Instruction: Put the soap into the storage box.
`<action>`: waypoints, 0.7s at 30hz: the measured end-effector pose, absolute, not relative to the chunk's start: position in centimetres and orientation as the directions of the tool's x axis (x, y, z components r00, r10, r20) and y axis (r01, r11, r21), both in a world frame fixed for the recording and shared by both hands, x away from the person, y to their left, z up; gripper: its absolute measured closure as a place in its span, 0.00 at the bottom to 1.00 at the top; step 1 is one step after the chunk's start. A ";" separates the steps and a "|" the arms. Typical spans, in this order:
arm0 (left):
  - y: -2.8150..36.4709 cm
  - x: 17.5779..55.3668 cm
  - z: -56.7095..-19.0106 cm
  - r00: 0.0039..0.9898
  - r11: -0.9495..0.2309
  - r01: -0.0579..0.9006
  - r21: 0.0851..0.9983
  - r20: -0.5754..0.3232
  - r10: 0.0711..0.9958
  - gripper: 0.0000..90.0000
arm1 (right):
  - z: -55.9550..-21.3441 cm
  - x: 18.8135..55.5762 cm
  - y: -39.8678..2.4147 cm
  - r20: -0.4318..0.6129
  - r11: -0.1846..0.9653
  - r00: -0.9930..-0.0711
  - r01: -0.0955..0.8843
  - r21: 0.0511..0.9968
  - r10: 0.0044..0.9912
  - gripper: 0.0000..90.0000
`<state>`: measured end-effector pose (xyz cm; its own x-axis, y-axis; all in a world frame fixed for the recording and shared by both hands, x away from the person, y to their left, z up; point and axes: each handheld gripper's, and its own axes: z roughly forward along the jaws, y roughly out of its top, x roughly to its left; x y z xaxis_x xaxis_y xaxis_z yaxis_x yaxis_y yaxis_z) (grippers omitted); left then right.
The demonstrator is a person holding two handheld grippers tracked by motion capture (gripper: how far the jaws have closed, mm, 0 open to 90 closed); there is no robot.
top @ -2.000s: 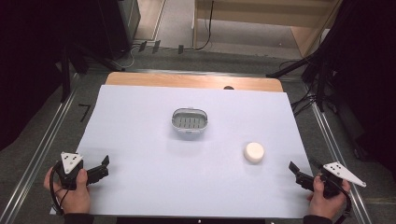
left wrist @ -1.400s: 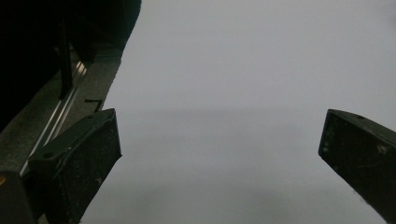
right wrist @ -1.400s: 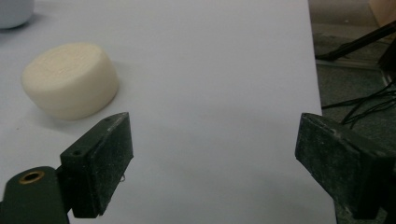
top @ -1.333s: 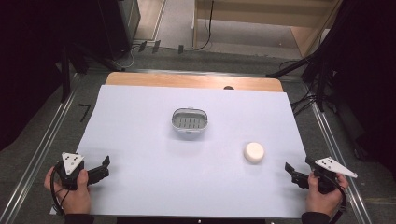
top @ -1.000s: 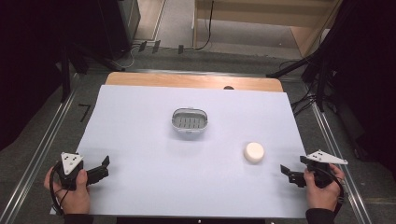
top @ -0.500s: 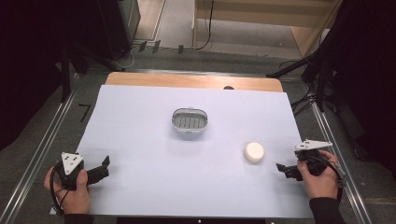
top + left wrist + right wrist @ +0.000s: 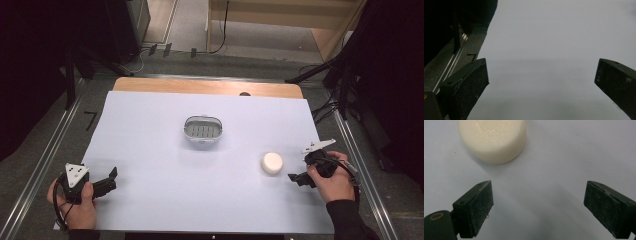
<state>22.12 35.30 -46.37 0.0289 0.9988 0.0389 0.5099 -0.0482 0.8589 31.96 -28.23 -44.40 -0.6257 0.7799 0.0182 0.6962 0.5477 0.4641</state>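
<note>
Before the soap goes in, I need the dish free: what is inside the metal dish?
The metal dish holds a ribbed, slotted insert and no loose item. Whatever lies beneath that insert is covered. The round cream soap sits apart on the white sheet, just ahead of the open right gripper.

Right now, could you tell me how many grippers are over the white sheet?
2: the left gripper at the sheet's near left corner, and the right gripper at the near right, just right of the cream puck.

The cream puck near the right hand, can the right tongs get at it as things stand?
Probably yes. The right tongs stand open just short of the cream puck, with bare white sheet between them and nothing in the way.
</note>
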 end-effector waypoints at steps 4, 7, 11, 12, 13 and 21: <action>35.3 22.1 -46.4 0.030 -0.048 0.511 0.858 0.039 0.999 0.00 | -44.5 32.3 -27.7 0.026 0.552 -0.630 0.699 0.454 0.776 0.10; 35.3 22.1 -46.4 0.029 -0.049 0.510 0.859 0.040 0.999 0.00 | -44.7 32.6 -27.2 0.034 0.563 -0.642 0.696 0.445 0.766 0.11; 35.3 22.1 -46.4 0.032 -0.050 0.510 0.858 0.039 0.999 0.00 | -44.7 32.8 -26.7 0.044 0.572 -0.651 0.695 0.436 0.758 0.11; 35.3 22.1 -46.4 0.032 -0.050 0.509 0.859 0.038 0.999 0.00 | -44.7 32.8 -26.6 0.041 0.579 -0.658 0.688 0.437 0.752 0.11; 35.3 22.1 -46.4 0.032 -0.050 0.509 0.859 0.038 0.999 0.00 | -44.7 32.8 -26.6 0.041 0.579 -0.658 0.688 0.437 0.752 0.11; 35.3 22.1 -46.4 0.031 -0.047 0.509 0.860 0.037 0.999 0.00 | -44.5 32.9 -25.5 0.048 0.590 -0.671 0.682 0.432 0.740 0.11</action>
